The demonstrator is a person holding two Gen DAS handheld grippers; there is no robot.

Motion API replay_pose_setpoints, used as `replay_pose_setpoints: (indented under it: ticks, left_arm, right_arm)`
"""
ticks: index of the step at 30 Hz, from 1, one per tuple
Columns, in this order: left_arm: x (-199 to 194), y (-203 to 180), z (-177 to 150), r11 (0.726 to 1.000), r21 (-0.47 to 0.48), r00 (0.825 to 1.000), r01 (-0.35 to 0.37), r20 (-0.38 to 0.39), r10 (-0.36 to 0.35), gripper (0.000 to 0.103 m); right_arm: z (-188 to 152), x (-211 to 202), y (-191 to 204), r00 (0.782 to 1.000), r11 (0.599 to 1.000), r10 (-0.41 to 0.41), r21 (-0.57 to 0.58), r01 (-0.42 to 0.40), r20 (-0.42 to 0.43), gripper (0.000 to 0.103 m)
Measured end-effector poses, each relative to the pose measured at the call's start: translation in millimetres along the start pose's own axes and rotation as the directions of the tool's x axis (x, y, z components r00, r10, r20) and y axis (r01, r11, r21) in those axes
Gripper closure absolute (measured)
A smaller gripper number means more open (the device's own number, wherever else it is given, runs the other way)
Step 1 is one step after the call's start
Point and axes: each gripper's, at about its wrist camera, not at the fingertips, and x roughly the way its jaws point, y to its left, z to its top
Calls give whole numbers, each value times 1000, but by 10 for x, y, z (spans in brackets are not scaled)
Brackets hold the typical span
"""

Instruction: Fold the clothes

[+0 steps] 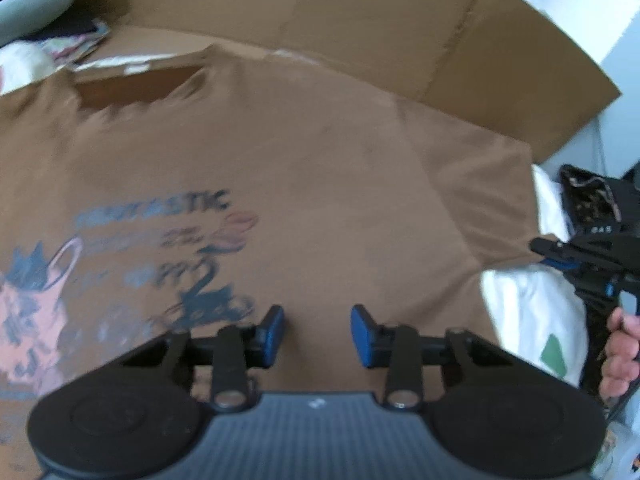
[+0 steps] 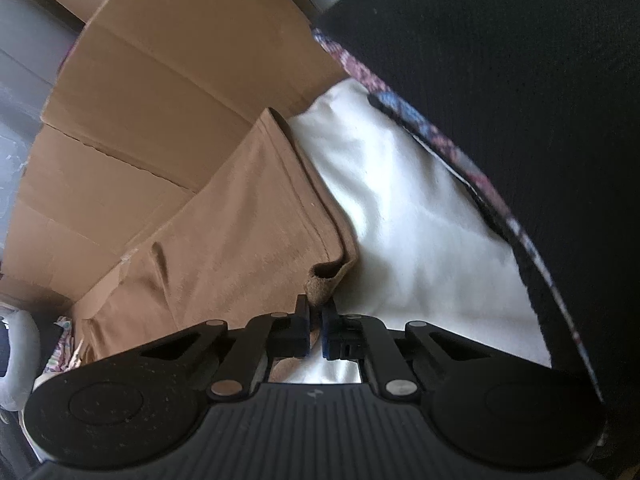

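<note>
A brown T-shirt (image 1: 320,160) with a blue and pink print (image 1: 152,264) lies spread face up on flattened cardboard (image 1: 360,20). My left gripper (image 1: 318,332) hovers over the shirt's lower chest, to the right of the print. Its blue pads stand apart with only the flat cloth below them. In the right wrist view my right gripper (image 2: 316,320) is shut on the hem of the shirt's sleeve (image 2: 248,220); a small fold of cloth sticks up from the pads. The left wrist view shows that right gripper (image 1: 560,256) at the sleeve's corner, with a hand (image 1: 620,352) on its grip.
White cloth (image 2: 400,200) lies beside the sleeve, under its edge. A black garment with a patterned border (image 2: 520,80) fills the right of the right wrist view. Cardboard (image 2: 140,100) extends past the shirt. Other clothes (image 1: 72,44) are heaped at the far left.
</note>
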Motion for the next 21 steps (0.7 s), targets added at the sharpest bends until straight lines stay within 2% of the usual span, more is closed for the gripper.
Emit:
replay_pose_setpoints:
  ticks: [4, 6, 10, 17, 21]
  left_arm:
    - [88, -202, 49, 996, 37, 997, 78, -5, -78, 85]
    - [137, -314, 47, 991, 67, 993, 119, -6, -119, 88]
    - [205, -470, 43, 983, 98, 988, 155, 8, -157, 93]
    - [341, -556, 133, 979, 72, 980, 192, 31, -195, 99]
    - [442, -616, 161, 974, 51, 974, 223, 20, -224, 99]
  right_arm:
    - [34, -70, 42, 999, 1000, 27, -16, -27, 17, 101]
    - [51, -112, 69, 999, 999, 44, -29, -43, 29, 101]
    - [73, -187, 134, 996, 996, 72, -62, -69, 48, 101]
    - [84, -178, 318, 991, 985, 130, -120, -124, 44, 101]
    - [98, -207, 368, 985, 980, 168, -116, -164, 30, 101]
